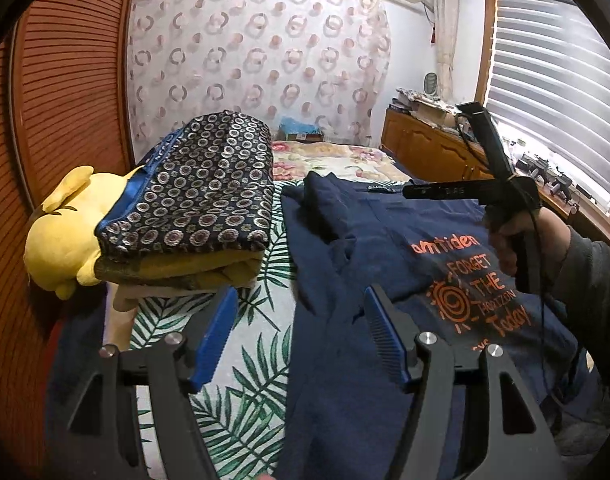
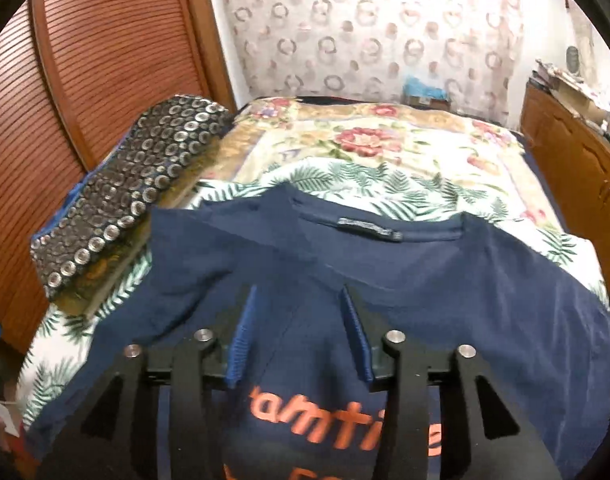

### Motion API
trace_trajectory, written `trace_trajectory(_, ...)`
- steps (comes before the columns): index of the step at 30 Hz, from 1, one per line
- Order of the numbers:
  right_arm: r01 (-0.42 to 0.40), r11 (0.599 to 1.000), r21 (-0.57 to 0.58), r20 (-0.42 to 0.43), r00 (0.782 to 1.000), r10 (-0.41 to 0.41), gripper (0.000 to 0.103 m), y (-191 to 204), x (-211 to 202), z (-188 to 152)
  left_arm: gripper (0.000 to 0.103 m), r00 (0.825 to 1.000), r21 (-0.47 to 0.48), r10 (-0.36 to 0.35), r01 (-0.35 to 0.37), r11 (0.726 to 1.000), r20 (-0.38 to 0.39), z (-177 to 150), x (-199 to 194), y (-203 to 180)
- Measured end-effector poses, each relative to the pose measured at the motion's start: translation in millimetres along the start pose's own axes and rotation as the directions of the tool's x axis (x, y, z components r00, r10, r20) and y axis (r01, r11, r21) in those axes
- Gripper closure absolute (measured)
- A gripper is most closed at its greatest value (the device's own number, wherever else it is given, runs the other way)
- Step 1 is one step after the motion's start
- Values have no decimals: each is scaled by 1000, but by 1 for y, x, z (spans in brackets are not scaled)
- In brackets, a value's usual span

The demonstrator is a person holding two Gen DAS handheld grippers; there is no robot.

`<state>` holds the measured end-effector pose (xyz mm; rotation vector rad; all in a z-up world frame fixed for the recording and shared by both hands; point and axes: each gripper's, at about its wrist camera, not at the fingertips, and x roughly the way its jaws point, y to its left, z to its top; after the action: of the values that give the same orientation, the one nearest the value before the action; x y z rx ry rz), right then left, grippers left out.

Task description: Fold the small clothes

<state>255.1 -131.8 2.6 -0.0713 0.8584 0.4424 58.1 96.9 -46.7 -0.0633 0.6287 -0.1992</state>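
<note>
Both the left gripper (image 1: 301,312) and right gripper (image 2: 299,308) hover, fingers apart and empty, over the navy T-shirt (image 1: 385,248).

Daylight comes in through the slatted blind (image 1: 553,80) at the right of the left wrist view, and the lower slats blow out to near white. The room is otherwise moderately lit, with soft shadow under the folded stack (image 1: 193,216) and along the louvred door (image 1: 65,100). That view is fairly sharp in its middle. The right wrist view is dimmer and warmer, and softly blurred throughout (the print on the navy T-shirt (image 2: 385,272) smears at its edges). Both views bow straight lines outward and end in black, vignetted corners, with the wall curtain (image 2: 365,28) curving visibly.
</note>
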Motion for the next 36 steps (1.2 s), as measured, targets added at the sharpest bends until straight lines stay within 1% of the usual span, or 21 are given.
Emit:
trace_trajectory(2, -8, 1000, -14, 6, 1000, 8, 59, -1, -6, -3, 38, 1000, 6, 1, -1, 1000, -8, 0, 4, -3)
trace_trajectory(4, -41, 999, -29, 0, 999, 41, 59, 0, -13, -8, 38, 1000, 9, 0, 0, 1000, -16, -1, 8, -6)
trace_trajectory(6, -95, 994, -51, -20, 995, 94, 59, 5, -18, -21, 38, 1000, 6, -1, 1, 1000, -24, -2, 11, -7)
trace_trajectory(8, -126, 989, -78, -45, 991, 123, 59, 13, -20, -33, 38, 1000, 4, 0, 1, 1000, -31, -3, 13, -8)
trace_trajectory(11, -181, 976, -120, -105, 980, 169, 59, 30, -18, -55, 38, 999, 3, -5, 5, 1000, -39, -6, 16, -10)
trace_trajectory(13, -195, 969, -154, -138, 975, 175, 59, 41, -14, -66, 38, 999, 7, -5, 5, 1000, -44, -7, 18, -11)
trace_trajectory(15, -190, 964, -187, -157, 974, 162, 60, 50, -10, -73, 38, 999, 10, -5, 5, 1000, -48, -7, 18, -12)
trace_trajectory(17, -177, 961, -212, -168, 976, 142, 66, 55, -6, -79, 38, 999, 12, -5, 5, 1000, -48, -8, 17, -12)
trace_trajectory(19, -164, 961, -223, -156, 979, 130, 71, 56, -5, -80, 38, 999, 12, -5, 5, 1000, -47, -9, 16, -12)
trace_trajectory(21, -186, 956, -227, -160, 975, 152, 89, 57, -5, -80, 38, 999, 9, -3, 3, 1000, -48, -8, 16, -12)
trace_trajectory(23, -201, 950, -239, -161, 973, 165, 99, 58, -6, -83, 38, 999, 6, -2, 2, 1000, -48, -7, 16, -11)
trace_trajectory(24, -210, 949, -237, -161, 971, 174, 101, 58, -8, -84, 38, 999, 5, -1, 1, 1000, -47, -7, 15, -11)
trace_trajectory(26, -214, 949, -231, -145, 972, 184, 102, 56, -15, -82, 38, 999, 4, -1, 2, 1000, -47, -7, 16, -10)
trace_trajectory(28, -219, 949, -228, -120, 973, 196, 102, 54, -31, -81, 38, 999, 11, -1, 1, 1000, -46, -5, 15, -11)
trace_trajectory(31, -230, 944, -235, -101, 972, 212, 103, 52, -56, -88, 37, 999, 18, -2, 3, 1000, -44, -1, 18, -13)
trace_trajectory(34, -201, 947, -249, -105, 978, 180, 102, 53, -61, -98, 37, 999, 30, -4, 5, 1000, -48, 5, 25, -18)
trace_trajectory(35, -204, 948, -245, -113, 977, 181, 98, 52, -59, -100, 37, 999, 39, -6, 8, 999, -49, 8, 29, -20)
trace_trajectory(36, -201, 949, -242, -119, 977, 176, 87, 50, -57, -102, 37, 999, 45, -7, 10, 999, -53, 11, 32, -22)
